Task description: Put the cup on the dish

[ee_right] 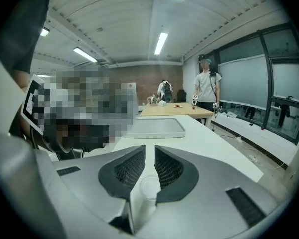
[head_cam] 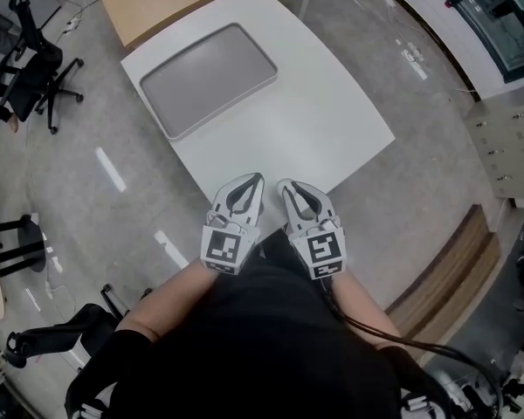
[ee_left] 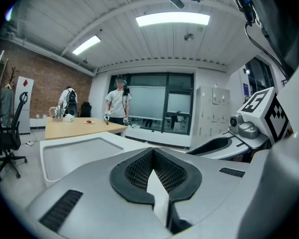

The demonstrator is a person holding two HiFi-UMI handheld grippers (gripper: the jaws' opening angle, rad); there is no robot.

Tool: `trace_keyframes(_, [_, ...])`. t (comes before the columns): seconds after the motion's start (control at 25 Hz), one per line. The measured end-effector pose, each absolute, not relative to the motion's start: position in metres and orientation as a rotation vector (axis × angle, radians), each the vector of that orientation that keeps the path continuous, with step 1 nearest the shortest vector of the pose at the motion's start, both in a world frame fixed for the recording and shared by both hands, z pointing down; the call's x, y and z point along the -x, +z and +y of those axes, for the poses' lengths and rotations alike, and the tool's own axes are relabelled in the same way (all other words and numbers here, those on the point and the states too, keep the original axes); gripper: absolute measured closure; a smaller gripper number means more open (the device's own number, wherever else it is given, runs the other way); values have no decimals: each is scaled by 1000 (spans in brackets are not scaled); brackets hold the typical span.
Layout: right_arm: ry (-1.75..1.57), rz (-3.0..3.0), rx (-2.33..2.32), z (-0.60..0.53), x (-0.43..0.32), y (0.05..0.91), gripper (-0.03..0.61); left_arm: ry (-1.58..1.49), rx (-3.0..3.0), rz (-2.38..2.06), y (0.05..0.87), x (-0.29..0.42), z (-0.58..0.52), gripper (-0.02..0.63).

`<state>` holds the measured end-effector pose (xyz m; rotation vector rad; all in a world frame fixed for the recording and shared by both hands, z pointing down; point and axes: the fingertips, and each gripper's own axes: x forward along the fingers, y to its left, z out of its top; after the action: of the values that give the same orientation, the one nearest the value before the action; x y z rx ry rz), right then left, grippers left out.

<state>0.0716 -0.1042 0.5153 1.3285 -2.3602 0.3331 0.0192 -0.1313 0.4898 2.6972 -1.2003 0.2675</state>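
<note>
Right gripper view alone showed the cup (ee_right: 148, 185): clear and thin-walled, its round rim low in the hollow between the jaws of the right tool (ee_right: 149, 149). Those jaws were drawn together, with only a slit between their tips. I could not tell whether the pads touched the cup or it merely stood beneath them on the counter (head_cam: 332, 120).

In the head view the cup was hidden. The right tool (head_cam: 288, 186) hung over the counter's near corner, close to the person, and the left tool (head_cam: 254, 179) hung just beside it, its jaws likewise closed, with nothing between them. The dish (head_cam: 208, 77), a bare grey tray, lay well apart toward the counter's far left corner.

The chief danger, as I judged it, lay in the cup's place by that near corner. Closed jaws brought down on it could tip it or nudge it off the edge. Clear plastic on a white top would also be easy to misplace by eye. A cup this light would likely buckle or squirt out under a hard squeeze. A slack hold might lose it on the long carry across to the dish. With the tools so close together, opening the right one could also strike the left.
</note>
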Motion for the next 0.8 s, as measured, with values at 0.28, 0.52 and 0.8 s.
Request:
trace_keyframes(0.28, [401, -2355, -1183, -101, -62, 555, 396, 334, -2671, -1205, 509, -26, -132, 607])
trace_keyframes(0.52, [443, -2289, -1120, -100, -69, 593, 320, 368, -2658, -1215, 516, -29, -131, 607])
trace_keyframes(0.8, [483, -2242, -1059, -101, -64, 627, 298, 368, -2611, -1257, 519, -21, -128, 607])
